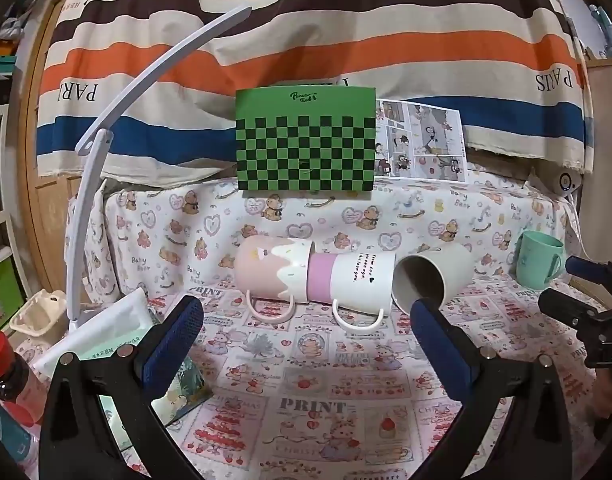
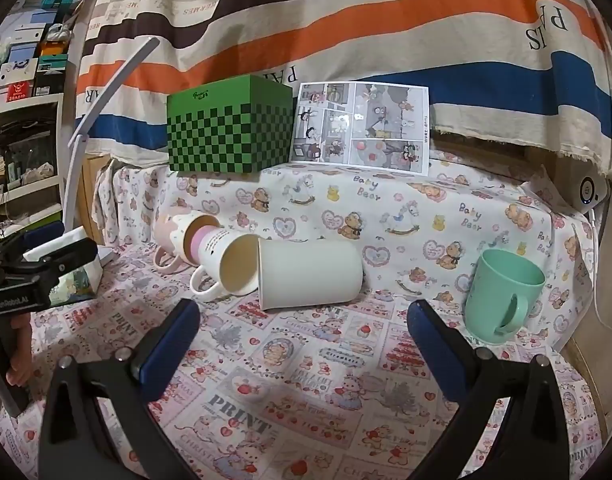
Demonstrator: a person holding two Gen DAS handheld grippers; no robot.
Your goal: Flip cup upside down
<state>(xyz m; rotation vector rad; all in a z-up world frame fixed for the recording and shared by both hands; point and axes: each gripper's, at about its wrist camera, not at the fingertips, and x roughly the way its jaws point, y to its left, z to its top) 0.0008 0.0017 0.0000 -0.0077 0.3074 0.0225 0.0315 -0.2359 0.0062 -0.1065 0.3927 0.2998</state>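
A mint green cup with a handle stands upright at the right of the table; it also shows in the left wrist view. A plain white cup lies on its side in the middle, also in the left wrist view. A white mug with text lies nested in a pink mug, both on their sides. My left gripper is open and empty, short of the lying mugs. My right gripper is open and empty, just in front of the white cup.
A green checkered box and a comic sheet stand at the back on the raised ledge. A white lamp arm curves up at the left. A red-capped bottle and packets lie at the near left.
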